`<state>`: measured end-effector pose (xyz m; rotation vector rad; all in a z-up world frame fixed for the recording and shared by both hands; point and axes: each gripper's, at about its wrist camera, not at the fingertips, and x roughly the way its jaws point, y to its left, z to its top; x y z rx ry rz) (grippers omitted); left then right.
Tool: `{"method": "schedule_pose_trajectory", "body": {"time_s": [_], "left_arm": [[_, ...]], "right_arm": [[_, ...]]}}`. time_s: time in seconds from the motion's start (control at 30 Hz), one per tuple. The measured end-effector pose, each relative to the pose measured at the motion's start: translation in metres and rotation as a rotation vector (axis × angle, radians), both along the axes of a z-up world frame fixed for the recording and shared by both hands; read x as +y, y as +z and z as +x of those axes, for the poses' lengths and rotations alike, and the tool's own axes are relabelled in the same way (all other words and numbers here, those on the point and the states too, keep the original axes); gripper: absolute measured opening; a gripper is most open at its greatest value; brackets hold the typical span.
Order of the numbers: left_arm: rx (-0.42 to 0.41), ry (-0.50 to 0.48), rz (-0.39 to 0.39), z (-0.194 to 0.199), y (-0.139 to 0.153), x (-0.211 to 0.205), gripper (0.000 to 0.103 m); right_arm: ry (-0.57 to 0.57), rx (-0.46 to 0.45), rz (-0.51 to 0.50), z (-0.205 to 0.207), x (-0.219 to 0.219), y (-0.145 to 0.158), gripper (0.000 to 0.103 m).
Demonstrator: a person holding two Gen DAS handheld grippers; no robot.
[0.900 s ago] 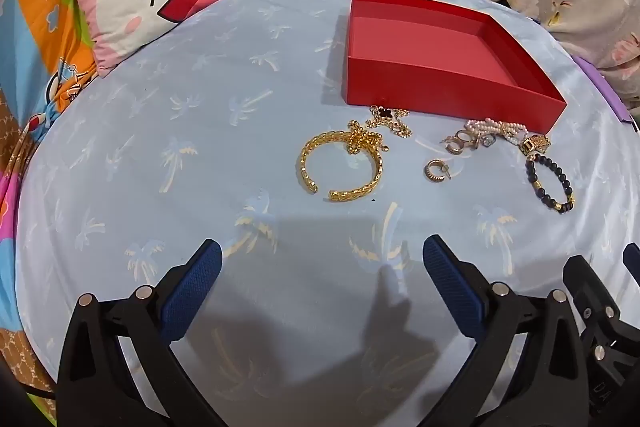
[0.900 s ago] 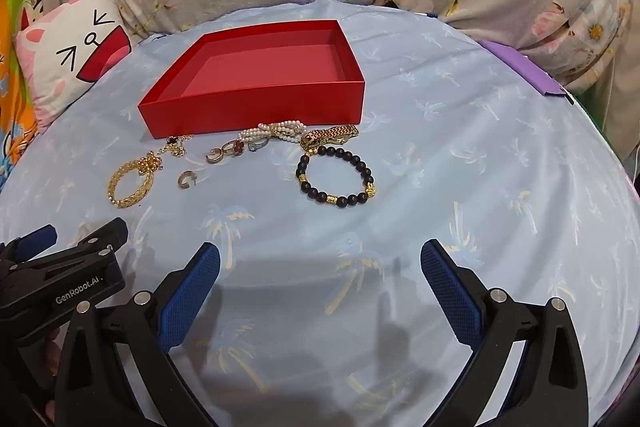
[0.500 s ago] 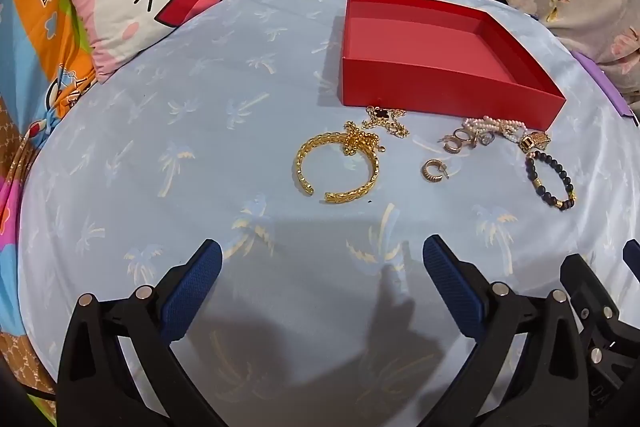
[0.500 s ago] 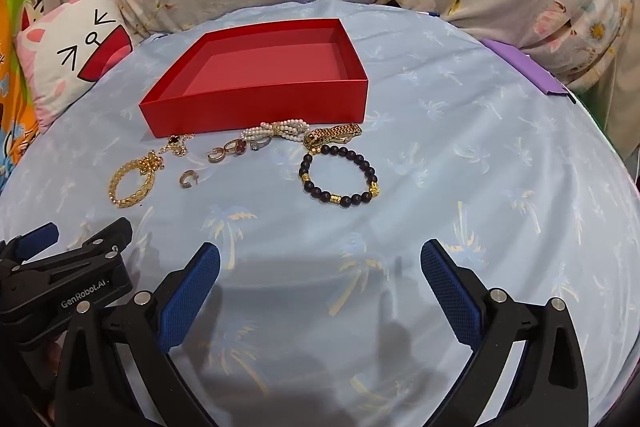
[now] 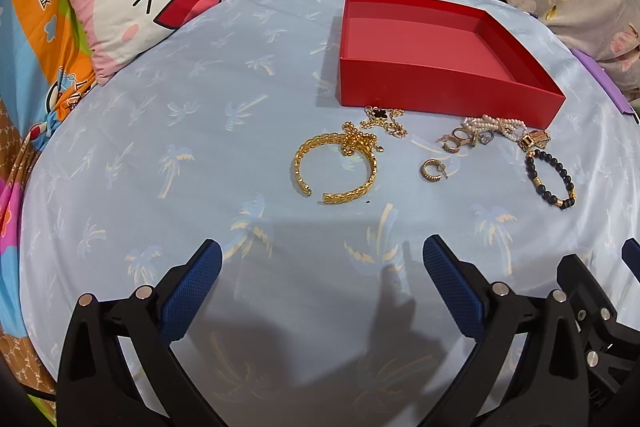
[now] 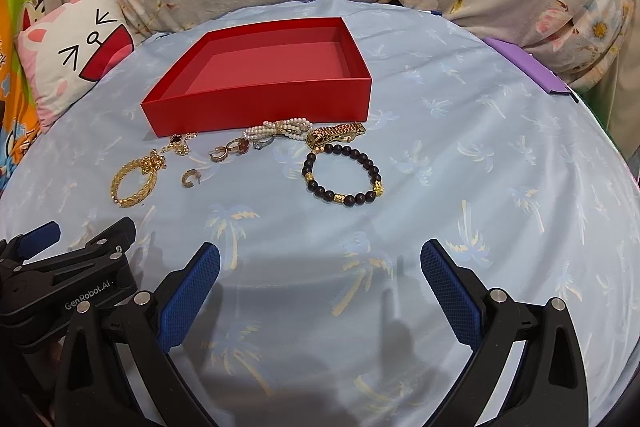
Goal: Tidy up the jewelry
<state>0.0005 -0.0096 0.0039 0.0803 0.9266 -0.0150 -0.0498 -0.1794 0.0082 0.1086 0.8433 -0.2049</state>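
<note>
A: Where was the jewelry?

B: All of it lay loose on the blue sheet (image 5: 200, 155), just in front of the red box (image 5: 440, 83), which had nothing in it. The gold cuff (image 5: 336, 167) sat nearest the left claw (image 5: 322, 267); the bead bracelet (image 6: 344, 179) lay ahead of the right claw (image 6: 320, 267).

A: And the claws?

B: Both were spread wide, holding nothing, well short of the pieces.

A: How would the pieces handle?

B: The cuff looked stiff and light, so I judged a pinch across its band would do. The beads seemed floppy and likely to sag, so best taken across one side of the string. The small earring (image 5: 432, 171) would probably slip.
</note>
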Motion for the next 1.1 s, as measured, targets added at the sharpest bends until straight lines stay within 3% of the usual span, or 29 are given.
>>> {"method": "schedule_pose_trajectory", "body": {"time_s": [1.1], "left_arm": [[0.0, -0.005, 0.005, 0.0021, -0.0011, -0.0038, 0.098]], "right_arm": [[0.006, 0.001, 0.008, 0.0024, 0.0022, -0.0032, 0.098]]}}
